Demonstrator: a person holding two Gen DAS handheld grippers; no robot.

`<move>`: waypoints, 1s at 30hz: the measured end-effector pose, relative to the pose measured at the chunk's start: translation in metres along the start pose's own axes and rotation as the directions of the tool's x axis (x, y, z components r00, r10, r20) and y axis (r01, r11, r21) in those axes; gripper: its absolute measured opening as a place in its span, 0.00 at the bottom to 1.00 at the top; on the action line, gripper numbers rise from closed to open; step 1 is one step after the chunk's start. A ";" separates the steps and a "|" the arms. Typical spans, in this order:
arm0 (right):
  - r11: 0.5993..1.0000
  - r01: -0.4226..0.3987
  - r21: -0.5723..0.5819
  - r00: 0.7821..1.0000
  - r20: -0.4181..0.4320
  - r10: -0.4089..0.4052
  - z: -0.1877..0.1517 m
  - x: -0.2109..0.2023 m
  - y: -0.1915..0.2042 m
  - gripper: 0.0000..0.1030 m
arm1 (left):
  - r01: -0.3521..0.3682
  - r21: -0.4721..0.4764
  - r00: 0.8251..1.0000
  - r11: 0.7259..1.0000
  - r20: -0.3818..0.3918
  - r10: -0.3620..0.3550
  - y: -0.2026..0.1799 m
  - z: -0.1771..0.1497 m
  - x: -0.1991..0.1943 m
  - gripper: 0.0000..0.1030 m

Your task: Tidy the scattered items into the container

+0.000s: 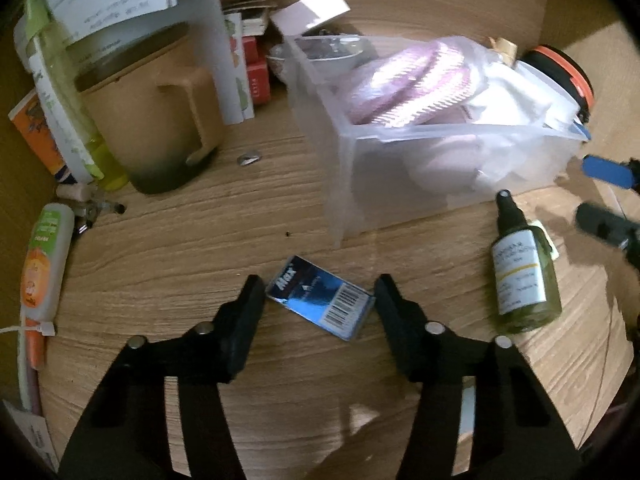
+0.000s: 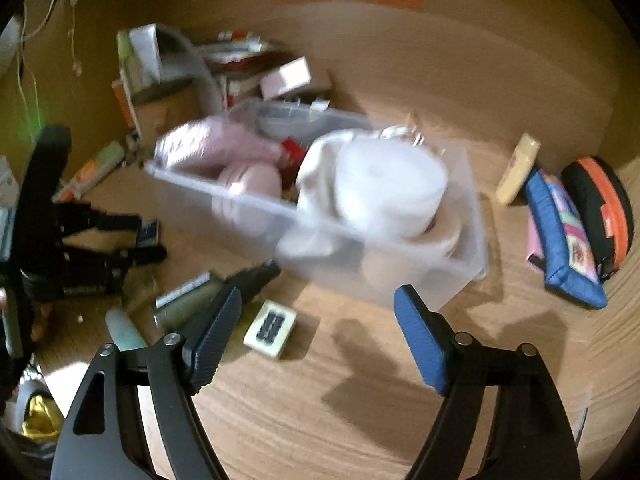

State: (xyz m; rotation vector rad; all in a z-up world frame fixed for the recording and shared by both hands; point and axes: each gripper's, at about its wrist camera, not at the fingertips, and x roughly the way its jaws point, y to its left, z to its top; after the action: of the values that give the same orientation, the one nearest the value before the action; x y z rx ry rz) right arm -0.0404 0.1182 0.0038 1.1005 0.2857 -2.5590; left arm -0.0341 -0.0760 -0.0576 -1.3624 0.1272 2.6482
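My left tongs straddle the blue box, which lies flat on the desk. Each finger sits right at one of its short ends, but I cannot tell whether the pads press yet, so I count them as open around it. I come in steeply from above because the box is thin and flat; bracketing its ends looks like the only way to get purchase.

My right tongs gape wide with nothing between the blue pads, hovering over bare desk just in front of the bin. The view is blurred. I judge they are lining up on the near clutter: a small white block lies just beside the left finger, and the green spray bottle lies on its side behind it.

The clear bin stands mid-desk, already well filled with pink puffs and white rolls. Both loose items lie close to its front wall, so each needs only a short lift over the rim. A pouch and orange case wait beyond its right end.
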 end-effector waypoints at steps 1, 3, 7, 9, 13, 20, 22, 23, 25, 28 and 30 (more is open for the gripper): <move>1.000 -0.005 -0.002 1.000 -0.023 0.005 -0.003 0.005 0.001 0.74 | 0.008 0.014 1.000 1.000 0.001 -0.008 -0.003 -0.001 -0.001 0.52; 1.000 -0.027 0.004 0.998 -0.061 0.027 -0.009 0.013 0.003 0.74 | 0.018 0.032 1.000 0.999 0.004 -0.018 -0.007 -0.002 -0.002 0.52; 1.000 -0.015 -0.006 0.993 -0.117 0.015 -0.016 0.024 0.008 0.73 | 0.027 0.039 1.000 0.999 0.005 -0.027 -0.009 -0.003 -0.003 0.52; 1.000 -0.022 -0.004 0.990 -0.136 0.021 -0.017 0.029 0.010 0.73 | 0.028 0.039 1.000 0.999 0.006 -0.028 -0.009 -0.002 -0.002 0.51; 0.999 -0.038 -0.006 0.987 -0.155 0.037 -0.017 0.036 0.015 0.50 | 0.029 0.038 1.000 0.999 0.007 -0.030 -0.009 -0.004 -0.003 0.51; 0.998 -0.064 -0.002 0.989 -0.134 0.063 -0.016 0.038 0.019 0.25 | 0.039 0.011 0.999 0.999 0.010 -0.039 0.000 -0.008 -0.006 0.51; 0.996 -0.084 0.022 0.989 -0.123 0.086 -0.017 0.037 0.016 0.25 | 0.052 -0.010 0.999 0.999 0.014 -0.052 0.004 -0.007 -0.008 0.51; 0.995 -0.091 0.028 0.989 -0.117 0.093 -0.017 0.036 0.015 0.25 | 0.052 -0.015 0.999 0.999 0.018 -0.051 0.006 -0.007 -0.008 0.51; 0.996 -0.083 0.041 0.991 -0.099 0.086 -0.018 0.032 0.011 0.25 | 0.044 -0.033 0.999 0.999 0.032 -0.043 0.010 -0.007 -0.011 0.51; 0.995 -0.077 0.063 0.994 -0.077 0.081 -0.018 0.024 0.005 0.25 | 0.043 -0.047 0.998 0.998 0.051 -0.041 0.013 -0.006 -0.016 0.51; 0.994 -0.074 0.079 0.995 -0.062 0.079 -0.018 0.018 0.002 0.25 | 0.041 -0.051 0.998 0.998 0.052 -0.038 0.015 -0.006 -0.018 0.51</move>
State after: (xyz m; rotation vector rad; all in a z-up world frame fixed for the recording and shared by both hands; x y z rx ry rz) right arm -0.0393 0.1180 -0.0223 1.2005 0.1593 -2.4890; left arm -0.0217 -0.0935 -0.0467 -1.2968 0.0253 2.6690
